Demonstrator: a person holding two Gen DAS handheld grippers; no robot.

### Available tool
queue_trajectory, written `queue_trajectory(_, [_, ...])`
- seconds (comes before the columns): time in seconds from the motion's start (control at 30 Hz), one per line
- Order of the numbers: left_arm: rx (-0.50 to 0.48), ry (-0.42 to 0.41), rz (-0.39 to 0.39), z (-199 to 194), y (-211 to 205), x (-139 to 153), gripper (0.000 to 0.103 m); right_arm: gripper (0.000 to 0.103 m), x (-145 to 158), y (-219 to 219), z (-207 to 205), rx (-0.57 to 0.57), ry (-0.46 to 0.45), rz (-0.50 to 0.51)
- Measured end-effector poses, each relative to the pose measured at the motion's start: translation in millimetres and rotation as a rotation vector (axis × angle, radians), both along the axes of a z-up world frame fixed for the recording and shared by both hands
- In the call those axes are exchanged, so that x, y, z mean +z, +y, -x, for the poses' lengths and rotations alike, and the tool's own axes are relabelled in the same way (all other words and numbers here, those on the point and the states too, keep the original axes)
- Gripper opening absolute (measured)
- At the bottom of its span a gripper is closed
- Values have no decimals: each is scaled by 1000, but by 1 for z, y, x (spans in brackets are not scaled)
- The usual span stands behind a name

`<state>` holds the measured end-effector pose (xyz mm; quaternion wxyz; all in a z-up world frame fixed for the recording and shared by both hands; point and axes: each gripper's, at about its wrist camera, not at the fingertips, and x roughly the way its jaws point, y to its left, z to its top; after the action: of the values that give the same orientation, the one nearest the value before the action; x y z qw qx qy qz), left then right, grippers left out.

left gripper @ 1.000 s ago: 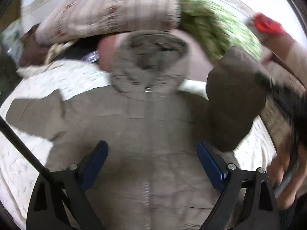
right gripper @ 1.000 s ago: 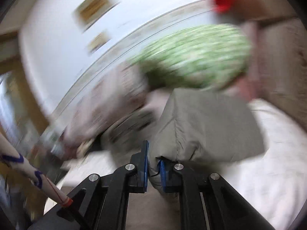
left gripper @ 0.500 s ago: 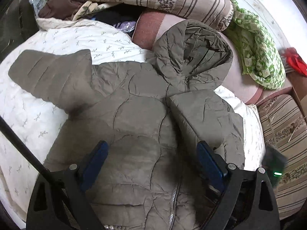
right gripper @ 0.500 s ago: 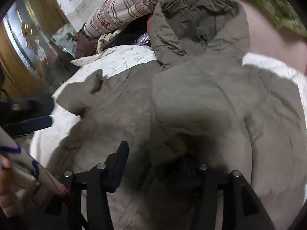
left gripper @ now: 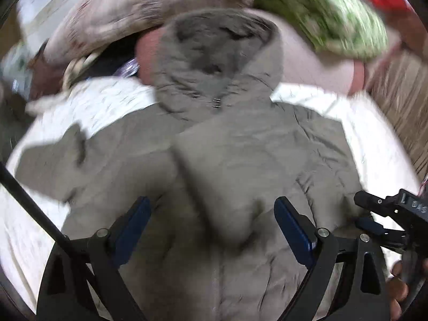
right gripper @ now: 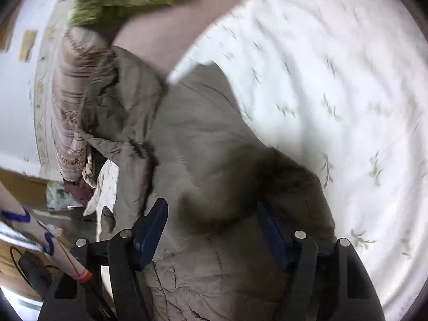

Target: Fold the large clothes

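Observation:
A grey-green quilted hooded jacket (left gripper: pixel 240 144) lies front-up on a white patterned bed sheet (left gripper: pixel 369 139), hood toward the pillows. Its right sleeve (left gripper: pixel 219 176) is folded across the chest; the left sleeve (left gripper: pixel 53 163) stretches out to the side. My left gripper (left gripper: pixel 211 224) hovers open above the jacket's lower front, nothing between its blue pads. The right gripper (right gripper: pixel 211 227) hangs over the jacket's right side (right gripper: pixel 203 144), its jaws opening with loose fabric below them and no grip. It also shows at the lower right edge of the left wrist view (left gripper: pixel 388 214).
Striped pillows (left gripper: pixel 149 18), a green patterned cushion (left gripper: pixel 326 18) and a pink pillow (left gripper: pixel 307 61) are piled at the head of the bed. A striped brown cover (left gripper: pixel 401 93) lies at the right. A hand (left gripper: pixel 401 286) holds the right gripper. Both views are blurred.
The right gripper let go of the right sleeve after laying it across the chest, opened, dropped and rolled toward the jacket's right side. The left gripper stayed open and shifted over the jacket.

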<state>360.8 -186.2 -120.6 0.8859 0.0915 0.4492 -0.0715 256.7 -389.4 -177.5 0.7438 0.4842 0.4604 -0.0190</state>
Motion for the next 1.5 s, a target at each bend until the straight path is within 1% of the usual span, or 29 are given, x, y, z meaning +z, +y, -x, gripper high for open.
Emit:
queue_trajectory(0.1, [-36,18,-142,-19,-40,-26,93,65,-4,-3,-10,-11,10,-25])
queue_trajectory(0.17, [-44,16,-214,-27,-52,-40,92,39,-3,-2,-18,8,3,-32])
queue_trajectory(0.23, [-42,-7,-286,-32,-51,-49,87,31,-5,-6,-17,14,8,-43])
queue_trajectory(0.3, [-29,-4,-285,-36,-39,-48,53,21,-8,-6,-18,15,13,-50])
queue_trajectory(0.33, [-6,6,-274,-37,-29,-46,47,19,-9,-4,-19,16,14,-51])
queue_trajectory(0.37, [23,20,-232,-39,-13,-41,38,18,-8,-4,-19,16,15,-45])
queue_trajectory(0.4, [43,29,-171,-37,3,-34,35,17,-7,-3,-19,19,15,-40])
queue_trajectory(0.5, [89,45,20,-25,48,-16,35,17,-2,2,-19,39,19,3])
queue_trajectory(0.57, [115,82,107,-21,74,-19,35,17,-2,9,-22,59,30,34])
queue_trajectory(0.63, [139,128,148,-15,89,-31,39,17,-5,13,-23,70,40,43])
queue_trajectory(0.67, [172,144,199,-11,102,-37,41,17,-6,15,-25,78,50,59])
queue_trajectory(0.73, [213,108,288,6,123,-37,51,19,-8,18,-26,83,56,80])
queue_trajectory(0.77, [241,88,301,12,131,-34,59,19,-9,18,-26,84,58,89])
queue_trajectory(0.83, [326,76,325,25,143,-29,63,20,-9,21,-27,83,60,107])
queue_trajectory(0.87, [342,85,337,29,145,-27,65,21,-8,23,-28,84,63,122])
queue_trajectory(0.93, [329,132,358,29,145,-30,70,24,-6,25,-29,89,65,138])
queue_trajectory(0.97, [310,168,371,23,145,-35,70,29,-4,27,-29,94,58,143])
queue_trajectory(1.03, [315,181,358,14,148,-41,70,37,-4,28,-28,96,35,139])
queue_trajectory(1.07, [341,173,345,12,155,-43,68,37,-4,28,-28,91,28,142])
queue_trajectory(1.1, [363,150,336,12,159,-41,59,36,-4,28,-28,91,21,146])
queue_trajectory(1.13, [360,135,331,10,159,-38,55,31,-3,28,-28,89,17,152])
queue_trajectory(1.17, [348,119,318,8,159,-35,45,24,-2,27,-28,82,12,157])
queue_trajectory(1.2, [338,109,307,6,158,-31,37,24,-2,26,-27,76,8,141])
queue_trajectory(1.27, [299,71,280,0,150,-14,25,17,1,21,-24,52,-21,111])
queue_trajectory(1.37, [219,21,262,-18,141,11,22,15,12,17,-22,49,-71,124])
queue_trajectory(1.4, [205,21,260,-25,140,12,22,15,13,16,-23,44,-73,126])
queue_trajectory(1.43, [199,25,250,-33,139,8,22,16,11,16,-24,45,-70,125])
queue_trajectory(1.47, [192,34,222,-43,139,-3,22,16,2,17,-28,60,-35,115])
queue_trajectory(1.5, [189,64,153,-52,137,-25,24,16,-8,19,-32,66,-3,91])
